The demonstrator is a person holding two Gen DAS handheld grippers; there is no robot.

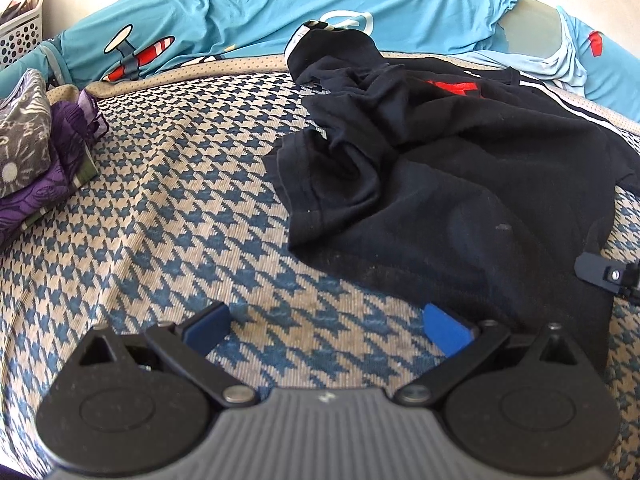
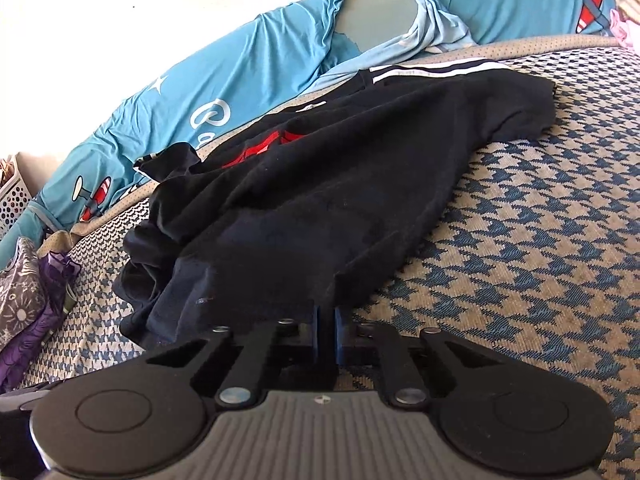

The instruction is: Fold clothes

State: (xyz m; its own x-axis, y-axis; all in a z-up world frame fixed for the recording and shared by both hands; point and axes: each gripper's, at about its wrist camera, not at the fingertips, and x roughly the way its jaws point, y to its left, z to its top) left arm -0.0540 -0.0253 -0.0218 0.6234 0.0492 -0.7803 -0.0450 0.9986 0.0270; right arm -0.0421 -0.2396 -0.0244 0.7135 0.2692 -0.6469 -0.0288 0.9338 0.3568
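A black T-shirt (image 1: 460, 184) with a red print and white stripes lies crumpled on the blue-and-beige houndstooth bed cover (image 1: 180, 208). My left gripper (image 1: 332, 326) is open and empty, just above the cover at the shirt's near-left edge. In the right wrist view the same shirt (image 2: 340, 184) stretches away from me. My right gripper (image 2: 327, 330) is shut on the shirt's near edge, with the cloth pinched between its blue pads. Part of the right gripper (image 1: 608, 274) shows at the right edge of the left wrist view.
A stack of folded purple and grey patterned clothes (image 1: 36, 152) sits at the left. A blue cartoon-print sheet (image 1: 248, 12) is bunched along the far side by the wall. A white perforated basket (image 1: 20, 32) stands at the far left.
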